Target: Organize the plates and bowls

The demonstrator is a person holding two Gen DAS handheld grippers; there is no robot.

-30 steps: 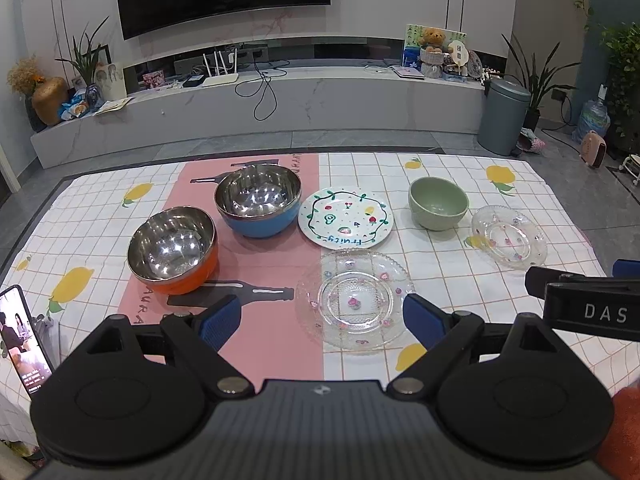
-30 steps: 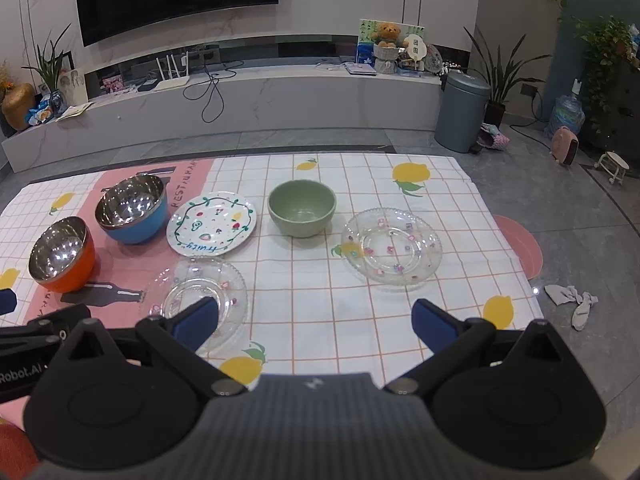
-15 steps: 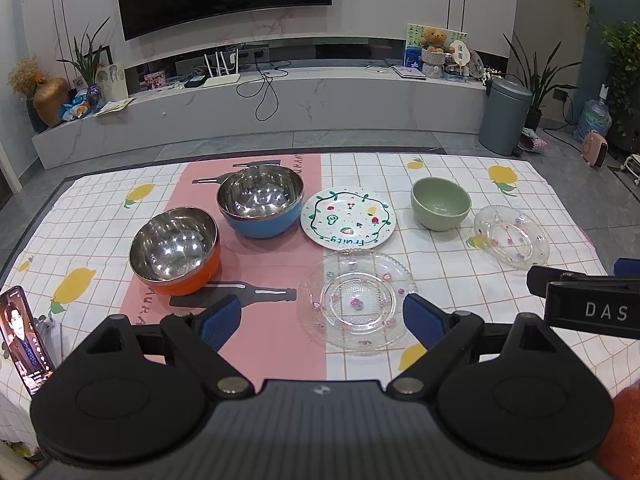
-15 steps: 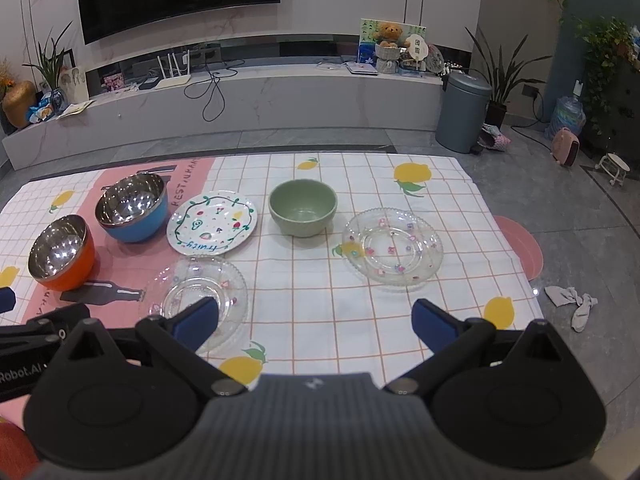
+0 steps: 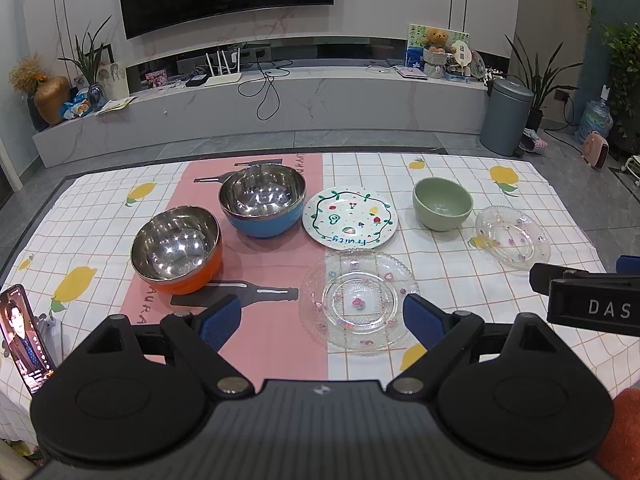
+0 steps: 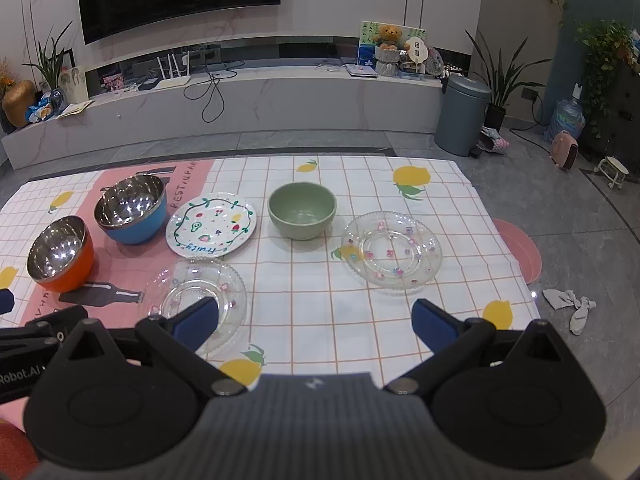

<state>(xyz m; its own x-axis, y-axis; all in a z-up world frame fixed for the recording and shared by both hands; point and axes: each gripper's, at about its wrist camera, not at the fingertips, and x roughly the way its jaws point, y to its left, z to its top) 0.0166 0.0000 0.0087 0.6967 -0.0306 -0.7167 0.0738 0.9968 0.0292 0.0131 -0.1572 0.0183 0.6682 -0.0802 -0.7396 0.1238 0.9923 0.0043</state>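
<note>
Left gripper is hovering at the near edge of the table, fingers spread wide apart, gripping nothing. Between its blue pads sits the near glass plate, lower center of the left view, lying flat on the tablecloth.

Right gripper is also hanging with fingers wide apart, empty. Its left pad is overlapping the near glass plate in the picture (contact cannot be told).

Dishes are sitting in a loose row across the middle of the frame: orange bowl at left center, blue bowl just behind and right of it, nearly touching. Both are steel inside and upright. The painted plate is lying just right of the blue bowl, directly behind the near glass plate. Green bowl is standing right of that, apart from it. The far glass plate is lying at right center, just beside the green bowl.

Phone is propped at the lower left edge of the left view, screen lit. A grey bin is standing on the floor, upper right of the right view.
</note>
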